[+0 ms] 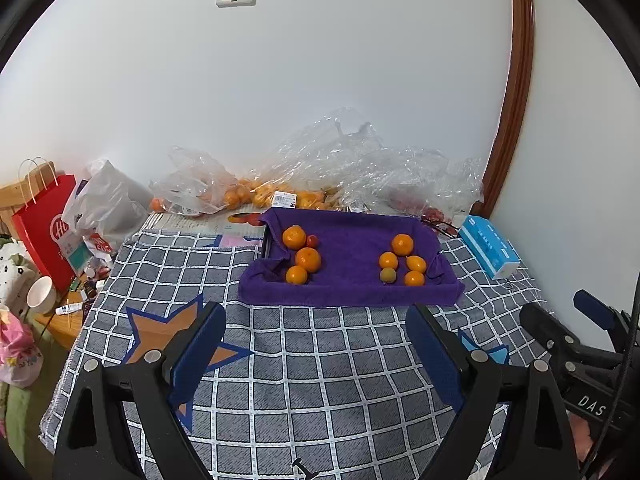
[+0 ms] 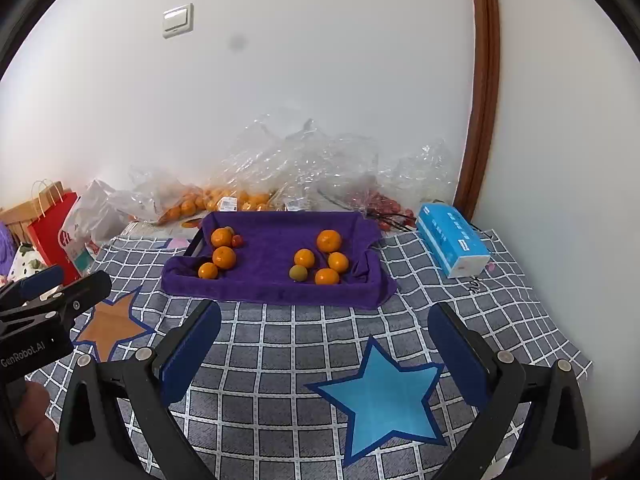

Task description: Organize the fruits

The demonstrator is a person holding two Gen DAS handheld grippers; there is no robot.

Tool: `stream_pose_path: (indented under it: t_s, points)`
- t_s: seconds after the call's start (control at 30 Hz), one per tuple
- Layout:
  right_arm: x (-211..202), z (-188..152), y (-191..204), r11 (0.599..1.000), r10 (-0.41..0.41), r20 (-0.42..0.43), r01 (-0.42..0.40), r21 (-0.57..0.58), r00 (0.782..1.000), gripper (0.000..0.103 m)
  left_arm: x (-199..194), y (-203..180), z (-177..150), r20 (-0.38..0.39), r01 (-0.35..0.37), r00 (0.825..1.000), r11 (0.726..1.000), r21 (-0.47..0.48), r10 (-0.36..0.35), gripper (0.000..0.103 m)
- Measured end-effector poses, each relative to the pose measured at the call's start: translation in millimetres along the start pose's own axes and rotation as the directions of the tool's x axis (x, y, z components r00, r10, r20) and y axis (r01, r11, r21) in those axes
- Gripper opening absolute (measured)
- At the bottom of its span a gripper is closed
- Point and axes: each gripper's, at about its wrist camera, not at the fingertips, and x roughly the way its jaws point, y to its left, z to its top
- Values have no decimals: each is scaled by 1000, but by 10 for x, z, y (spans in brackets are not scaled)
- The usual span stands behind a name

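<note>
You hold both grippers low over the checked grey cloth (image 1: 312, 364), side by side and aimed at the purple towel-lined tray (image 1: 352, 292) that sits ahead of them toward the wall. Your left gripper (image 1: 316, 320) has its blue-padded jaws spread wide with nothing between them, only the cloth showing in the gap. Your right gripper (image 2: 324, 320) stands just as wide and equally empty, with the blue star (image 2: 380, 396) on the cloth lying between and below its fingers. The fruit is all in the tray, apart from both grippers. On the tray's left side three oranges (image 1: 308, 259) lie in a loose line from back to front, with a small red fruit (image 1: 312, 241) touching the rearmost one. On the right side four more oranges (image 2: 329, 241) cluster together, and a greenish fruit (image 2: 298, 273) rests at the front of that cluster beside them. The middle of the tray between the two groups is bare towel. Behind the tray, against the wall, clear plastic bags (image 1: 224, 188) hold more oranges, and a blue tissue pack (image 2: 452, 240) lies to the tray's right on the cloth. Your left gripper's view catches the right gripper at its right edge; neither touches the tray.
</note>
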Motion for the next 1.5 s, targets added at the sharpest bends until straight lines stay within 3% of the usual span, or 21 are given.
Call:
stream_pose_path:
  t_s: [1.5]
  points:
    - [-40,0,-43,1000,-3,9,3,13,1000,102,-13,14,-46,-14,-9,1000,1000,10,9,91]
